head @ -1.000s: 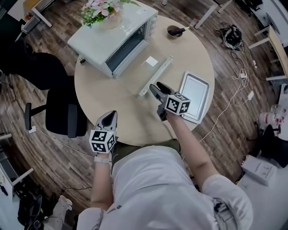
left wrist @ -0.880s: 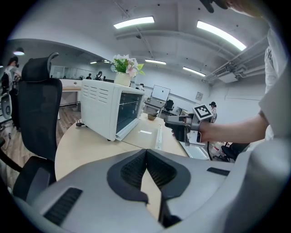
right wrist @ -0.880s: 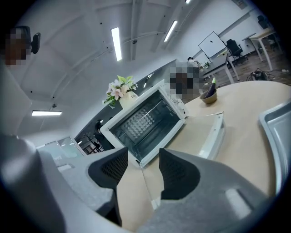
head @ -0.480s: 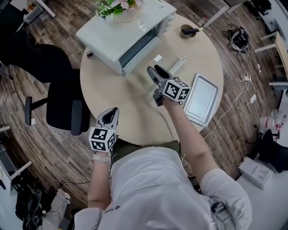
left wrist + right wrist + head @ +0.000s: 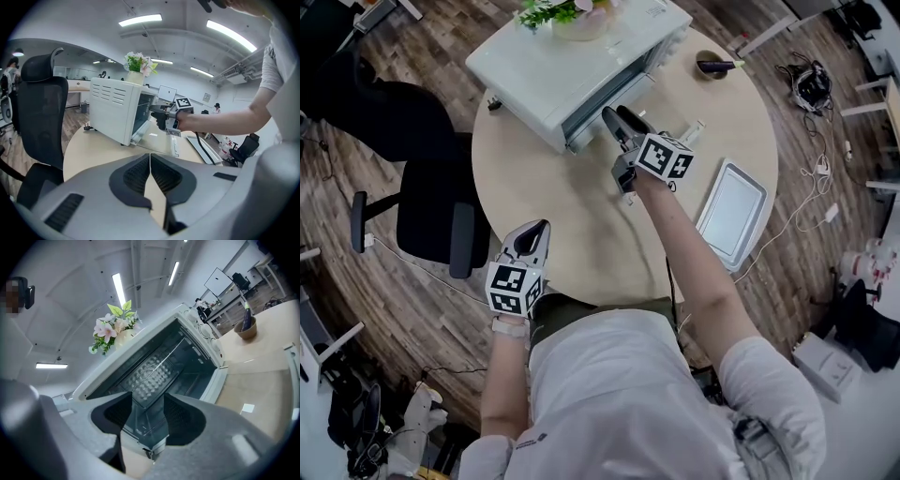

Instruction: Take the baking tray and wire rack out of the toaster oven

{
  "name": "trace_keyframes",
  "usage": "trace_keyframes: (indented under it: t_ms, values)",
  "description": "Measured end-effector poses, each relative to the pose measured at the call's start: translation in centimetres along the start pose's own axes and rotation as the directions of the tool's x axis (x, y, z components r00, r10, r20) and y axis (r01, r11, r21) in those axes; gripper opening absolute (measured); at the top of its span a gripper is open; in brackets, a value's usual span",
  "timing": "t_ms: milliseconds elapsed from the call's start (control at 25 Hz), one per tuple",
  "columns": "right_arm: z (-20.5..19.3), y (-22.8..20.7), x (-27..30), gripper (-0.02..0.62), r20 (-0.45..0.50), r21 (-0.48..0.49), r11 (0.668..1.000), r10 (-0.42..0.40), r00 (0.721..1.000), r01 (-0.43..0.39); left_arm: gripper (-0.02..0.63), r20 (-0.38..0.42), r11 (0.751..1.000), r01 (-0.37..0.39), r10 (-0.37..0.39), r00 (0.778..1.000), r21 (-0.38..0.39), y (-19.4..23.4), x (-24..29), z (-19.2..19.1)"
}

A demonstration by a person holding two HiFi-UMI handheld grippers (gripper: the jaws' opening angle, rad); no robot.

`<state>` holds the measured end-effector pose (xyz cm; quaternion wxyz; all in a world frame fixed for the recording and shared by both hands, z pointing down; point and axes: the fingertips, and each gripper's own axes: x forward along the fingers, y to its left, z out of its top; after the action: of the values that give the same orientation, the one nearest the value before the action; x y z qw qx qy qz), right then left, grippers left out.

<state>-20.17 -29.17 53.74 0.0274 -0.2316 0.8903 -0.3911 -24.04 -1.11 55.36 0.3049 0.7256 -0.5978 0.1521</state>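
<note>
Wire rack (image 5: 159, 363) sits inside the open toaster oven (image 5: 572, 66), just beyond my right gripper's (image 5: 614, 114) parted, empty jaws; my left gripper (image 5: 534, 230) is closed, empty.

We find no readable text, brand or number here. The left gripper (image 5: 536, 228) and right gripper (image 5: 616, 114) carry only black-and-white square markers, no characters. A small white label (image 5: 247, 408) sits on the toaster oven (image 5: 572, 66) door, right of the right gripper's fingers, and it's too small to read.
</note>
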Motion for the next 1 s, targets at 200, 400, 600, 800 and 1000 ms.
trace_keyframes:
  t_ms: [200, 400, 600, 800, 1000]
  values:
    - [0.5, -1.1, 2.4, 0.21, 0.021, 0.045, 0.999, 0.008, 1.0, -0.009, -0.003, -0.022, 1.0, -0.008, 0.008, 1.0, 0.005, 0.1, 0.1, -0.6]
    - [1.5, -0.3, 5.0, 0.21, 0.035, 0.056, 0.997, 0.053, 0.998, -0.054, -0.003, -0.032, 1.0, -0.021, 0.02, 0.999, -0.01, 0.5, 0.0, -1.1]
    - [2.8, 1.3, 7.5, 0.21, 0.044, 0.041, 0.993, 0.11, 0.993, -0.111, -0.003, -0.034, 0.999, -0.037, 0.036, 0.999, -0.026, 1.0, 0.1, -1.3]
    - [2.6, 1.3, 9.0, 0.192, 0.02, 0.007, 0.995, 0.101, 0.995, -0.101, -0.003, -0.054, 0.999, -0.04, 0.038, 0.998, -0.03, 1.0, 0.1, -2.0]
    - [2.7, 1.5, 10.0, 0.183, 0.02, -0.017, 0.994, 0.107, 0.994, -0.107, -0.003, -0.064, 0.998, -0.046, 0.043, 0.997, -0.041, 1.1, -0.1, -2.6]
